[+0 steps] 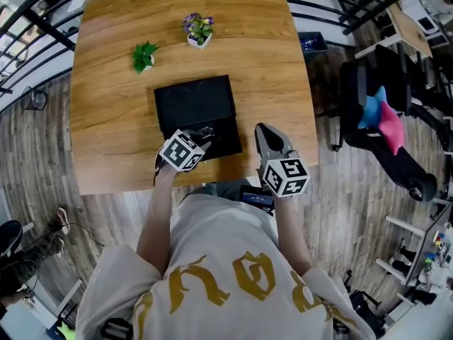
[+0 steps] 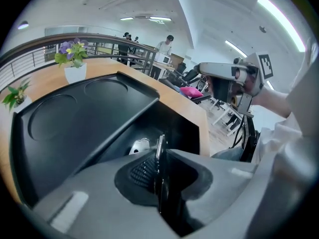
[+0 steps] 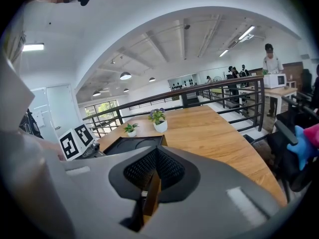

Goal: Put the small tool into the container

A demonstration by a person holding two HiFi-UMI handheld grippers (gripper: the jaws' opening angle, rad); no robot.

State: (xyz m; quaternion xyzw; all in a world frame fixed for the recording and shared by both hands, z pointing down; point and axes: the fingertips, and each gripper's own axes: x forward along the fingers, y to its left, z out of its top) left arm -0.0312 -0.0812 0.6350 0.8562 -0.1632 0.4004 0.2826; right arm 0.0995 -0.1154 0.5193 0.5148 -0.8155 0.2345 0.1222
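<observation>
Person [image 1: 219, 261]: pale shirt with gold print, standing at the counter's near edge.
Counter [image 1: 113, 119]: wood.
Container [image 1: 195, 105]: black, with a flat recessed part on the far side and a deep open compartment on the near side.
Left gripper [image 2: 160, 157]: fingers clamped on the small tool, over the deep compartment.
Right gripper [image 1: 263, 132]: fingers together, nothing between them, just right of the container.
Potted plants: one green [image 1: 144, 55], one purple-flowered [image 1: 198, 28], beyond the container.
Small tool [image 2: 160, 142]: thin metal, edge-on.

Head cam overhead, L/R cams low; all share container [image 1: 195, 108].
</observation>
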